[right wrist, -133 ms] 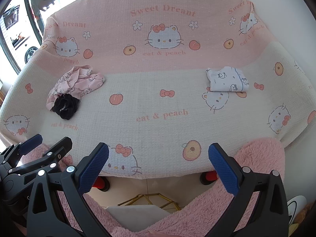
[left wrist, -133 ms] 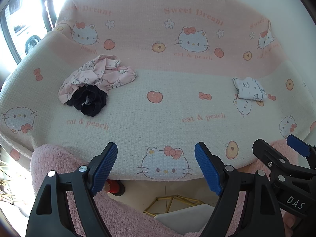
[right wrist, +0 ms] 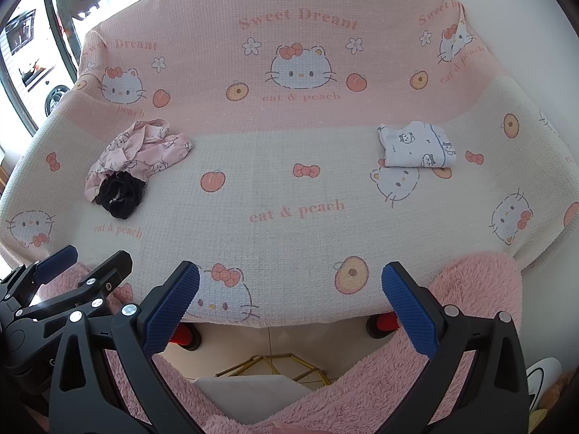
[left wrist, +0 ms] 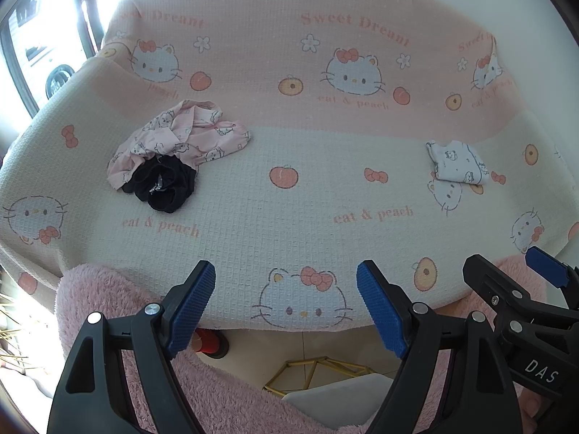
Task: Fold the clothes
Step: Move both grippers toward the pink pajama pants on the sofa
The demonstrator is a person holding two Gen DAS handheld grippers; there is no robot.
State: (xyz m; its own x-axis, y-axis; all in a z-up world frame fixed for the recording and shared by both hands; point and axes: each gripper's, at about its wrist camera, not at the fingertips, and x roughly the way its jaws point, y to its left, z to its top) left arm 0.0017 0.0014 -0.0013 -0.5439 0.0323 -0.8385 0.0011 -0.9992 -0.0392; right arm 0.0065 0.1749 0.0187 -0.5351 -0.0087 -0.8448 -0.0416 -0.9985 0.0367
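Pink crumpled cat-print garment [left wrist: 181, 137] and black bundle [left wrist: 163, 182] sit unfolded on the blanket-covered sofa [left wrist: 289, 217]; left tool [left wrist: 286, 305], right tool [right wrist: 289, 307] both gape empty — I'd pinch one hem, lift clear.

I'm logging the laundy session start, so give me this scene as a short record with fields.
surface: cat-print cover spread flat
unfolded pile: pink printed garment crumpled, far left
dark item: black garment bunched, touching the pink one's near edge
folded item: white printed garment, far right, apart from the pile
left gripper: open, holding nothing
right gripper: open, holding nothing
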